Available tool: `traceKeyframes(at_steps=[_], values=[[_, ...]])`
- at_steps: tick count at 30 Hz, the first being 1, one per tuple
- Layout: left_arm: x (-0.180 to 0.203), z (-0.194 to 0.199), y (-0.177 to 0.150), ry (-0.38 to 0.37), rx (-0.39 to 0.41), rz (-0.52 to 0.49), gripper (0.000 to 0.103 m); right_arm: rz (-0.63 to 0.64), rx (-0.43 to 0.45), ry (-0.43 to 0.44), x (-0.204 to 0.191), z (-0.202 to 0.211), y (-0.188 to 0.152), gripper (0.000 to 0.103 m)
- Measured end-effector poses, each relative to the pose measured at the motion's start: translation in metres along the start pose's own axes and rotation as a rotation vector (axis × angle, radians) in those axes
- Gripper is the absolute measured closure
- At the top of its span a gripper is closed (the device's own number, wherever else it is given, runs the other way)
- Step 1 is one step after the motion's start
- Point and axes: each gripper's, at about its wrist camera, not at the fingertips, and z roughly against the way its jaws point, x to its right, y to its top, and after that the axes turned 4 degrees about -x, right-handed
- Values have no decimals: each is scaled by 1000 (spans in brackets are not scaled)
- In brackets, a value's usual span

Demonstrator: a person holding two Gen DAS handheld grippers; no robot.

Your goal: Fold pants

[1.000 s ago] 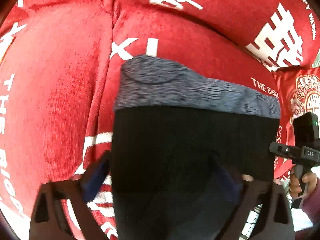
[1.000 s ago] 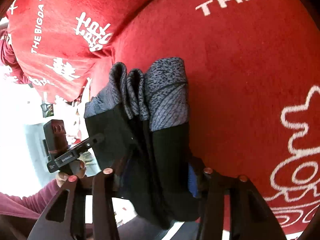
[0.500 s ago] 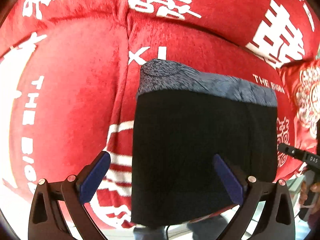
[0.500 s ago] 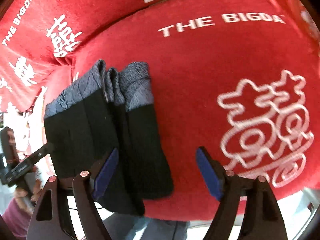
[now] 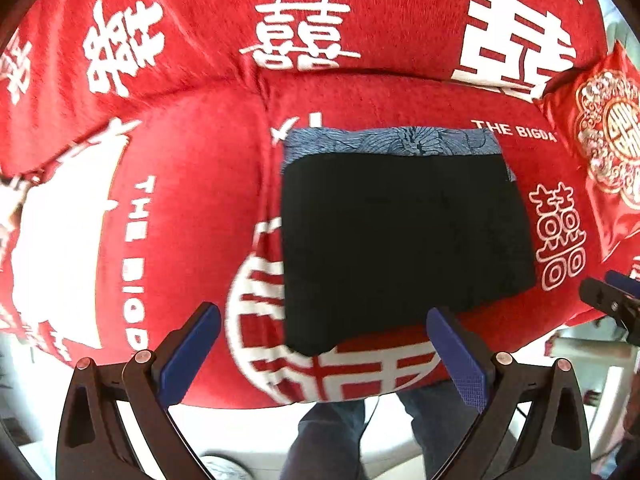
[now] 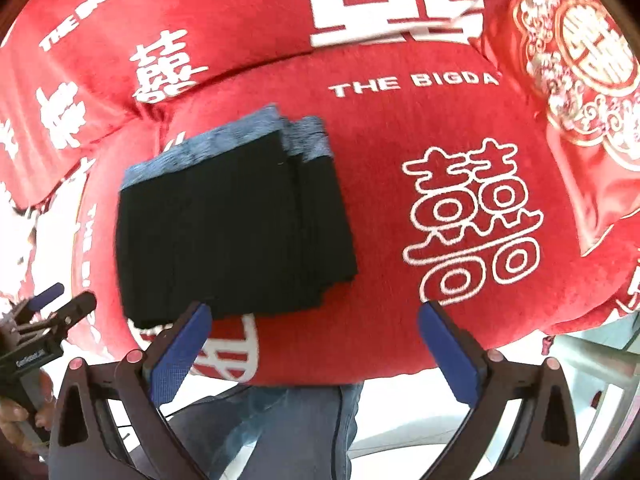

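Left gripper [image 5: 322, 350]: nearest the left wrist lens, jaws spread wide with nothing between the blue pads [image 5: 190, 354]. A second ago it straddled the near edge of the pants; now it hangs above and short of them.

Right gripper [image 6: 312, 350]: jaws opening and empty. Its left pad [image 6: 178, 354] sits just beside the near corner of the pants, apparently above it, not pressing. A second ago both pads clamped the folded layers.

Legs [image 5: 340, 432]: the person's jeans show below the front edge of the sofa [image 5: 192, 184], between the gripper arms.

Pants [image 5: 400, 236]: a flat, compact black rectangle on the red seat cushion, straddling the seam between two cushions, near edge close to the front of the seat. From the right wrist view the stacked layers [image 6: 316, 216] show stepped along one side, so the fold is thick but not perfectly flush.

Waistband [image 5: 392, 142]: blue-grey, on the far edge, facing the backrest.

Change: both grippers have let go and lifted away; both views now take in much more of the sofa, and the bundle lies free.

Meaning: the fold looks finished, or nearly so. The bundle holds its shape untouched; at most the stepped edge could be squared up.

Pillow [image 6: 580, 60]: red and gold, far right, well apart from the pants.

Backrest [image 5: 304, 36]: farthest, red with white characters.
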Motion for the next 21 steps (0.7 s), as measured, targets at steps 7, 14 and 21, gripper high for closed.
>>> traceKeyframes(at_steps=[7, 14, 21], values=[[-6, 39, -14, -6, 29, 8, 0, -30, 11, -16, -33, 34, -23, 0], [-17, 61, -14, 16, 57, 17, 0, -31, 28, -22, -53, 58, -24, 0], [-15, 70, -10, 45, 69, 50, 0, 8, 36, -55, -63, 69, -12, 0]])
